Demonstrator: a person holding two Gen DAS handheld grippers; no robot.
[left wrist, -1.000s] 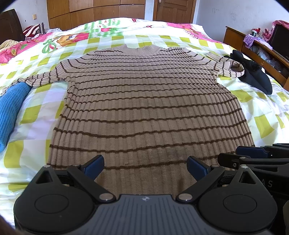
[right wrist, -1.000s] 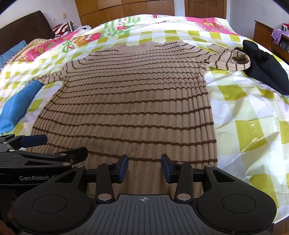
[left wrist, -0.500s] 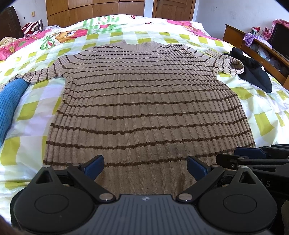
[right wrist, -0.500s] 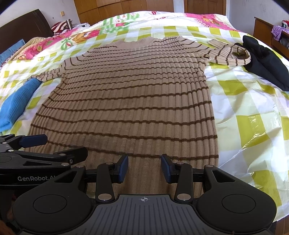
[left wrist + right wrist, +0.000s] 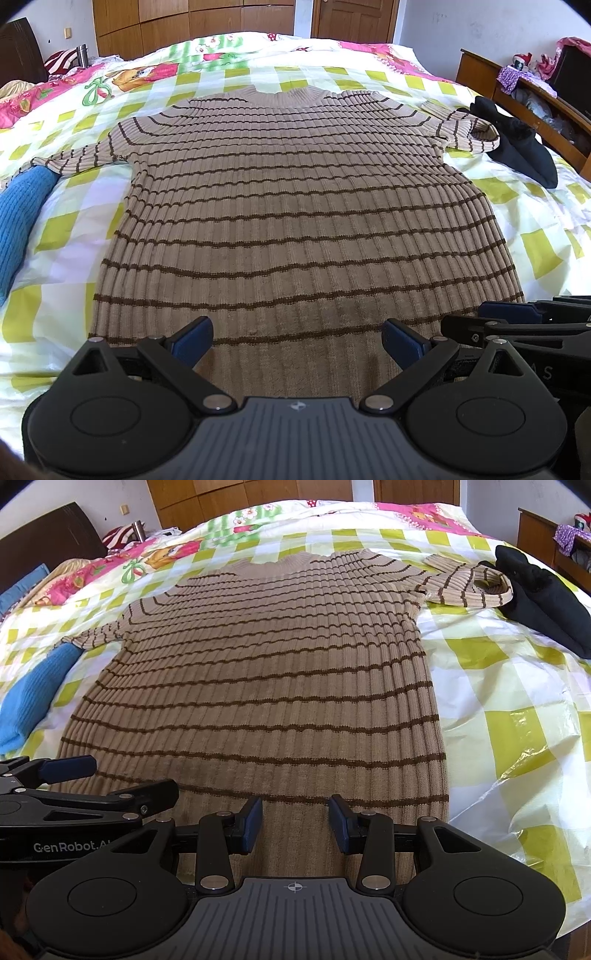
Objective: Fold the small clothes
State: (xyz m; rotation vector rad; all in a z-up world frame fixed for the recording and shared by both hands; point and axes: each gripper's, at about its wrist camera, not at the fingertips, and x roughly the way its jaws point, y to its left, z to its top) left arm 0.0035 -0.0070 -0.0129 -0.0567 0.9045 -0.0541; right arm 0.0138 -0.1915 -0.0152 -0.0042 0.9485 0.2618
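Across the checked bedspread: a tan ribbed sweater with brown stripes, spread flat and face up, collar far, hem near, filling most of both views. Left sleeve stretched out straight, its cuff touching a blue knit piece; right sleeve bent and bunched, lying against a dark garment. Nothing folded yet, so judged to be the very start: laid out and smoothed, first fold pending. Above the hem, side by side, left gripper with jaws wide apart and right gripper parted more narrowly, neither pinching cloth, both empty. Next move likely calls for straightening the crumpled right sleeve, or closing on the hem or side edge, catching both layers of knit, and carrying it over evenly without dragging the body askew.
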